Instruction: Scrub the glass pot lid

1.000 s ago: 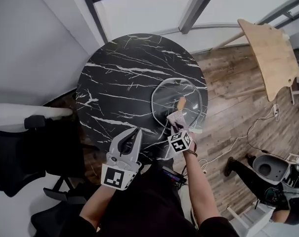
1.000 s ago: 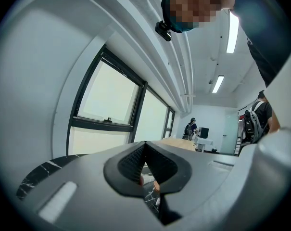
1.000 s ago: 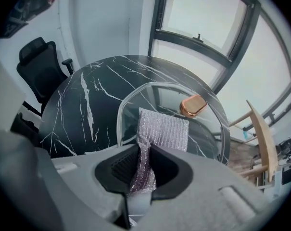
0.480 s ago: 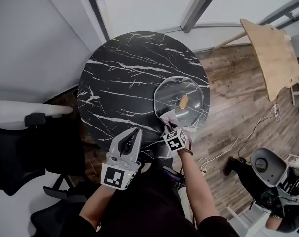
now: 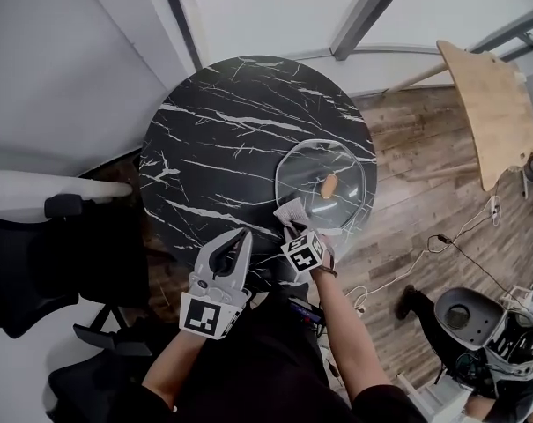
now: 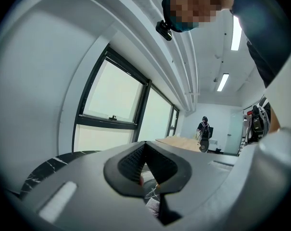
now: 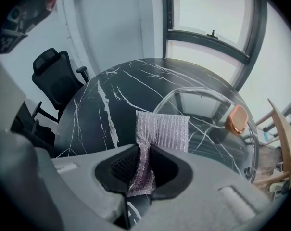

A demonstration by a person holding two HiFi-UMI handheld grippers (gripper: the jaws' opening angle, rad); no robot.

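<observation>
Seen from the head view, the glass pot lid [image 5: 326, 186] lies flat on the black desk [image 5: 213, 148], close to its rim. The right gripper [image 5: 294, 227] is at the lid's near edge, and the left gripper [image 5: 235, 238] is well off the lid.

In the left gripper view, the jaws are pressed together with nothing between them.

In the right gripper view, the jaws are clamped on the scrub cloth [image 7: 162, 129], and the lid lies just beyond it. I'd worry that a hard push could slide the unsteadied lid off the desk.

head view: steeply down on table [image 5: 222, 130]. left gripper view: tilted up at windows [image 6: 111, 95]. right gripper view: low, close; shares table, lid [image 5: 341, 159] with head.
</observation>
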